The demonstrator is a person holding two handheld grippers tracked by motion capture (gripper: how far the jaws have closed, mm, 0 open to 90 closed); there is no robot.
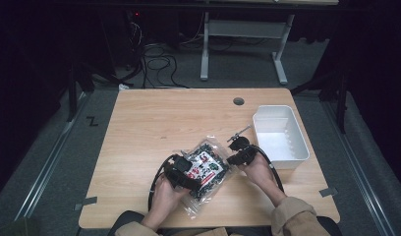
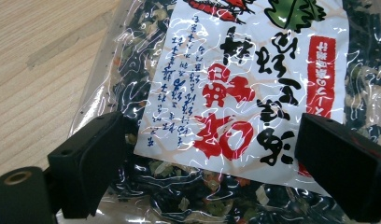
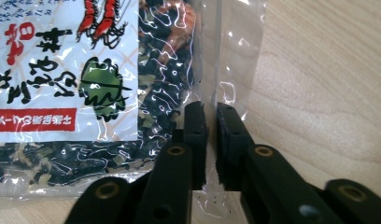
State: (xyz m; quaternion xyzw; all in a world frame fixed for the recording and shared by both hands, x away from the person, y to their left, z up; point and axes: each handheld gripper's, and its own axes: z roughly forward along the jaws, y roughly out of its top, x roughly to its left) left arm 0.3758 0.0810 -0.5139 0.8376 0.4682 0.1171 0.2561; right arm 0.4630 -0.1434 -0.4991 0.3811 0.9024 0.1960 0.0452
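Note:
A clear plastic bag of dark dried greens, with a white label in red and black print, lies on the wooden table near its front edge. My left gripper is over the bag's near-left part. In the left gripper view the left gripper is open, its jaws wide on either side of the label and not pressing it. My right gripper is at the bag's right end. In the right gripper view the right gripper has its jaws almost together, pinching the bag's clear sealed edge.
A white plastic bin stands at the right of the table, just beyond my right hand. A round cable hole is near the far edge. Bare wood lies to the left and behind the bag.

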